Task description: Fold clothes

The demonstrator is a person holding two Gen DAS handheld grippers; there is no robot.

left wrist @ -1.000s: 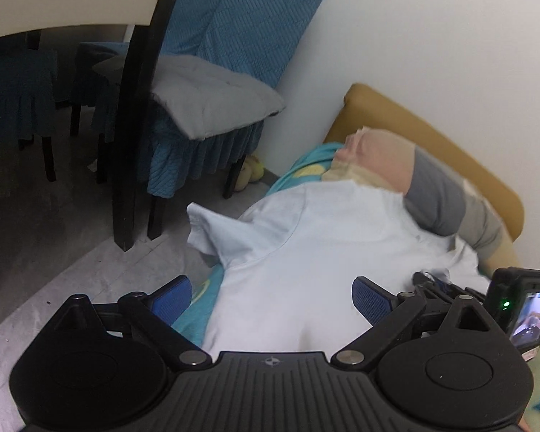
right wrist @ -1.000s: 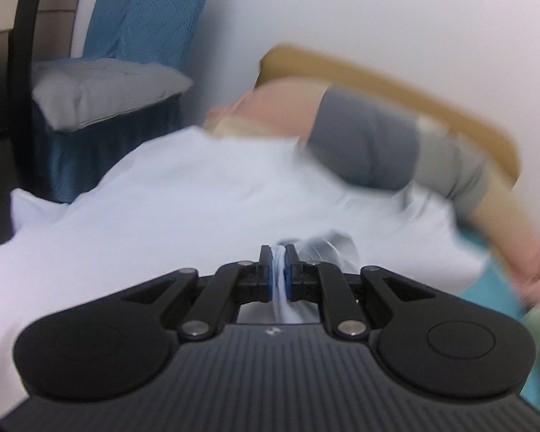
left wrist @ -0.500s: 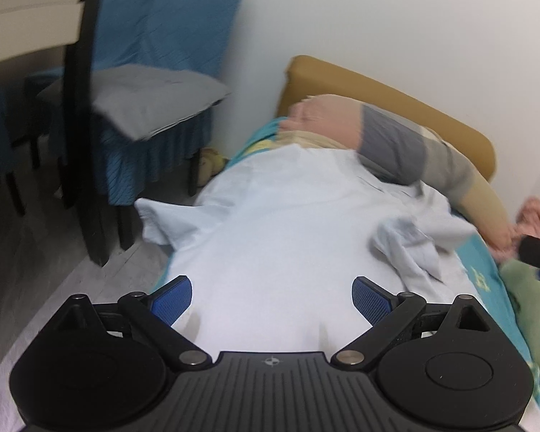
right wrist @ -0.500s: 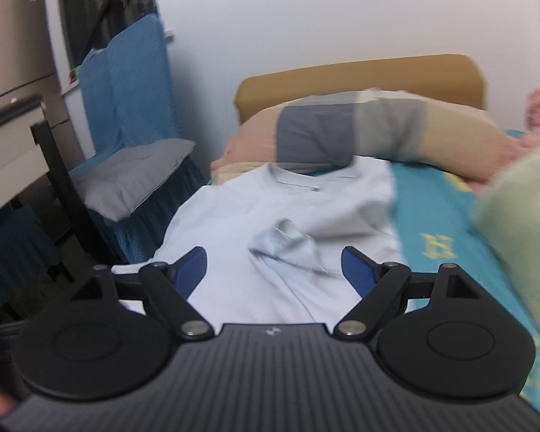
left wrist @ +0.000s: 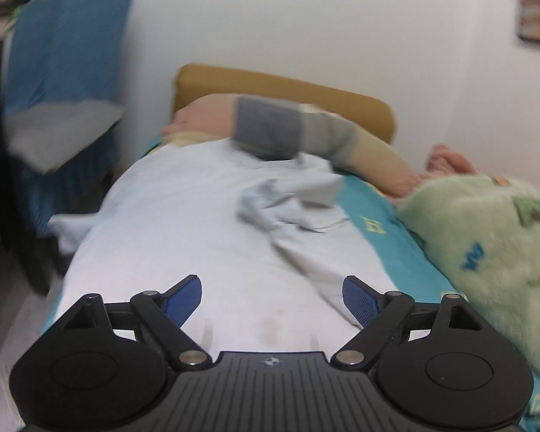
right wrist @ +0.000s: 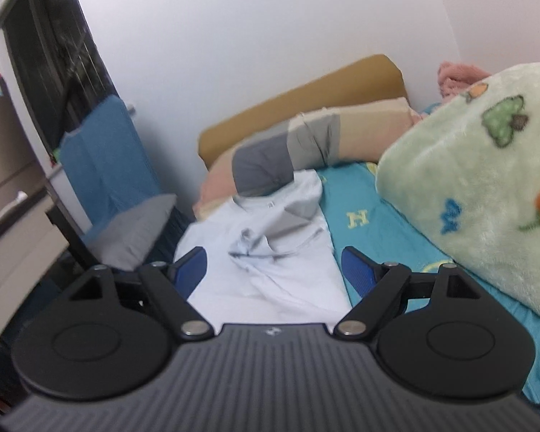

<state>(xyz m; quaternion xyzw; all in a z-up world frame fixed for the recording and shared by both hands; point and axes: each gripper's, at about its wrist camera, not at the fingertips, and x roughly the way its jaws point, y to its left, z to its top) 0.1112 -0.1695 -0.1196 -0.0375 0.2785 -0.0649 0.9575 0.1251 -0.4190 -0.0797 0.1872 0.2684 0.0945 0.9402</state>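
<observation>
A pale blue T-shirt (left wrist: 183,237) lies spread on the bed, collar toward the headboard. Its right sleeve (left wrist: 288,198) is folded in over the chest and lies crumpled. The left sleeve (left wrist: 68,226) hangs off the bed's left edge. My left gripper (left wrist: 271,297) is open and empty, over the shirt's lower hem. The shirt also shows in the right wrist view (right wrist: 270,252). My right gripper (right wrist: 273,270) is open and empty, held back above the shirt's lower part.
A striped pillow (left wrist: 306,133) lies by the tan headboard (left wrist: 280,86). A green fleece blanket (left wrist: 493,244) is piled at the right on the teal sheet (left wrist: 388,230). A blue-covered chair with a grey cushion (left wrist: 57,136) stands left of the bed.
My right gripper let go of the right sleeve, opened and drew back from the shirt. The sleeve now lies crumpled on the chest. My left gripper swung right, staying open.
</observation>
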